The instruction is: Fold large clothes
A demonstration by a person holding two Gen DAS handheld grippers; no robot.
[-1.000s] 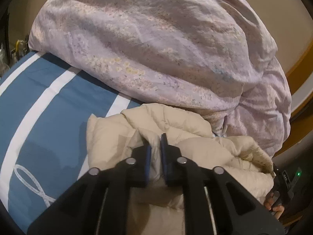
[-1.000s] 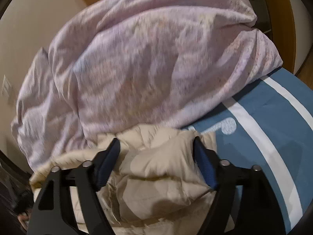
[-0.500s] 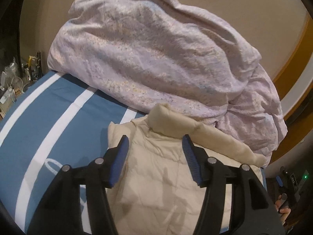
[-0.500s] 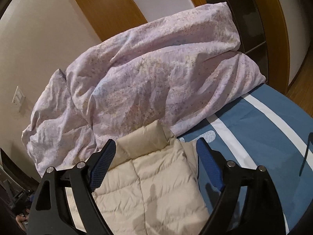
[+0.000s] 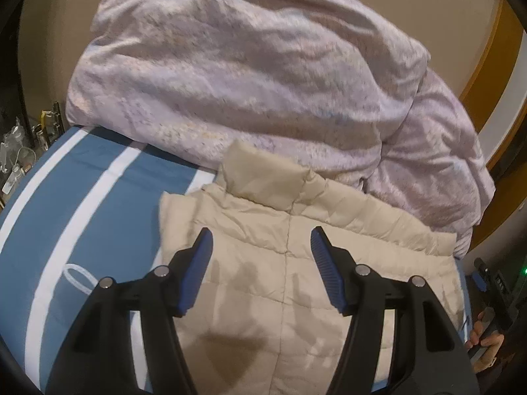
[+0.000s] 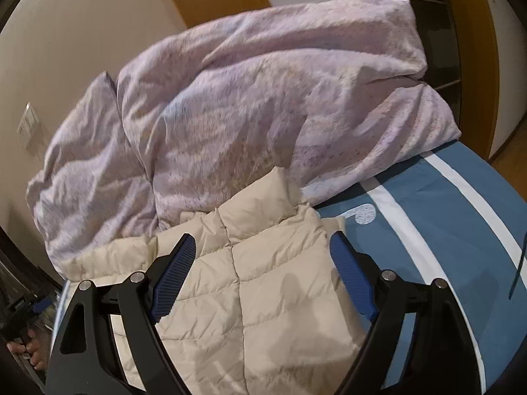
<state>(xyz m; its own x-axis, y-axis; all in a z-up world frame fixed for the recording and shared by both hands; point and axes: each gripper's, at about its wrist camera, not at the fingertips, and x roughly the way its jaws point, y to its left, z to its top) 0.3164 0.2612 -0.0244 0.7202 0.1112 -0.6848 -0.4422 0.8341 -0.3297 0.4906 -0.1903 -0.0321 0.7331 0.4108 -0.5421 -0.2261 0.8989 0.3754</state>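
A cream quilted puffer jacket lies flat on the blue bed sheet, its collar pointing at the heaped duvet. It also shows in the right wrist view. My left gripper is open and empty, held above the jacket's upper back. My right gripper is open and empty, above the same area from the other side.
A large crumpled lilac floral duvet is piled at the head of the bed, touching the jacket's collar; it also shows in the right wrist view. The sheet has white stripes. Small items stand on a shelf at the left.
My left gripper was shut on a bunched fold of the jacket, then opened and let go. Both grippers have pulled back and up. The jacket now lies spread flat.
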